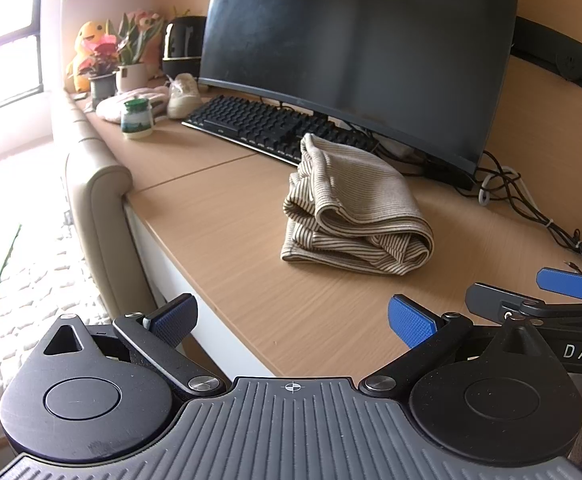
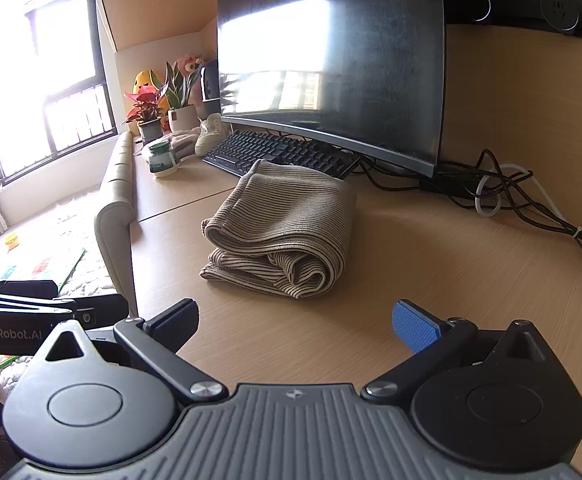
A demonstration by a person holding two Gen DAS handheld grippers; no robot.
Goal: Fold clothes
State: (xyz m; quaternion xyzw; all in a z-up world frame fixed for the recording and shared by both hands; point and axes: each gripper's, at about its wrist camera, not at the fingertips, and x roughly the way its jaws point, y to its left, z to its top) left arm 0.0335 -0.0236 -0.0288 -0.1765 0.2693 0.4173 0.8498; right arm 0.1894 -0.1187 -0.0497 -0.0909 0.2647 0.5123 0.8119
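resting in soft layered folds, a striped ribbed garment [image 1: 355, 208] lies mid-desk on the pale wood-grain desk [image 1: 219, 216], just in front of the black keyboard [image 1: 267, 126] and curved monitor [image 1: 355, 52]. bare desktop separates it from the near edge, where the left gripper [image 1: 293, 320] and right gripper [image 2: 295, 320] hover side by side, blue textured pads spread wide, holding nothing. tangled cables [image 2: 523, 196] crowd the right side.

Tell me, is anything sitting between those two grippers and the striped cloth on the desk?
Nothing visible. Only bare wooden desk lies between the open right gripper and the folded striped garment, and likewise ahead of the open left gripper. The keyboard and monitor stand behind the garment.
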